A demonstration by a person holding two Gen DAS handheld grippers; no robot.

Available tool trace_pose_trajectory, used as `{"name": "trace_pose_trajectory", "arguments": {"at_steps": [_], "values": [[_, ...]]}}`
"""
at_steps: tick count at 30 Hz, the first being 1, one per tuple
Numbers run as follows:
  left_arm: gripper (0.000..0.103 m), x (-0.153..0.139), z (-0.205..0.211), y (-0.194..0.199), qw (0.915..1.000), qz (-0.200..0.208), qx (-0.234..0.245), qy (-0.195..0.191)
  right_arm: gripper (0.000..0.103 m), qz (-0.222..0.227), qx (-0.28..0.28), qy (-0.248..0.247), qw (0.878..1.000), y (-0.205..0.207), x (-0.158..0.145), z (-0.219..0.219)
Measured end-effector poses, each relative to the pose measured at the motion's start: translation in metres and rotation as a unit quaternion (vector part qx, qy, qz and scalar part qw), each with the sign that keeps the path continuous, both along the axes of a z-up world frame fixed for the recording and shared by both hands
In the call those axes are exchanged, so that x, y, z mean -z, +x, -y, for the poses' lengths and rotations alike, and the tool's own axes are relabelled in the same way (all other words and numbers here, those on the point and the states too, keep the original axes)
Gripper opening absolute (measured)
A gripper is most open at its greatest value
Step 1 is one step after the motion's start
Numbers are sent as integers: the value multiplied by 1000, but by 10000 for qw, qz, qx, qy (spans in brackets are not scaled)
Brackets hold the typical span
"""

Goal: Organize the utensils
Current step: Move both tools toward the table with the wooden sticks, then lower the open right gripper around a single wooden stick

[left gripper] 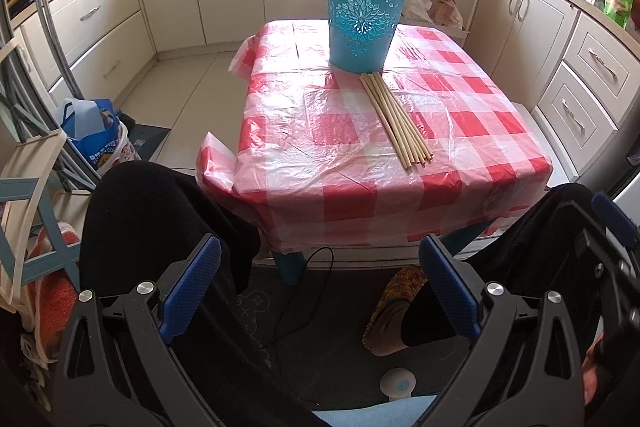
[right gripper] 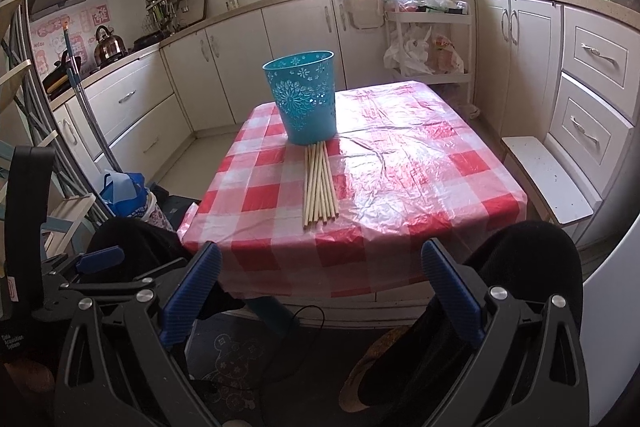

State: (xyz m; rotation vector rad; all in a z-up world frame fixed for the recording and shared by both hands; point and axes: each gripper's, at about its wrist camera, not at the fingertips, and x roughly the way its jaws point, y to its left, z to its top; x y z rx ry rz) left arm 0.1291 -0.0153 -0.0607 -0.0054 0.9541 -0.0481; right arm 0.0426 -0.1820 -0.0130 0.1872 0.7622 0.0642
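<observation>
Nearest the lens in the left wrist view, the left tool has its two blue ribbed fingers spread wide with nothing between them, held low in front of the person's black-clad knees and a patterned slipper on the dark floor mat. The right tool is likewise spread wide and empty, short of the near edge of the surface.

Ahead stands a small surface covered with a red-and-white checked plastic cloth. On it lies a bundle of pale wooden chopsticks, flat and roughly parallel, their far ends reaching the base of an upright turquoise plastic bucket with a pierced floral pattern. The bucket stands towards the far side of the surface; in the right wrist view the chopsticks run from the bucket towards the camera. Both tools are well apart from the chopsticks.

Cream kitchen cabinets line the walls behind.
</observation>
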Motion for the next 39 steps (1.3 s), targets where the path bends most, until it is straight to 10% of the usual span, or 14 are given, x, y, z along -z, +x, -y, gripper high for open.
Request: {"name": "trace_pose_trajectory", "arguments": {"at_steps": [13, 20, 39], "values": [[95, 14, 4, 57, 9997, -105, 17, -203, 95, -203, -151, -166, 9995, 81, 27, 14], [95, 29, 4, 89, 9995, -255, -31, -201, 66, -719, -542, -131, 9959, 137, 62, 10], [95, 74, 22, 203, 9974, -632, -317, -163, 32, -1380, -641, -92, 9883, 247, 124, 5]]}}
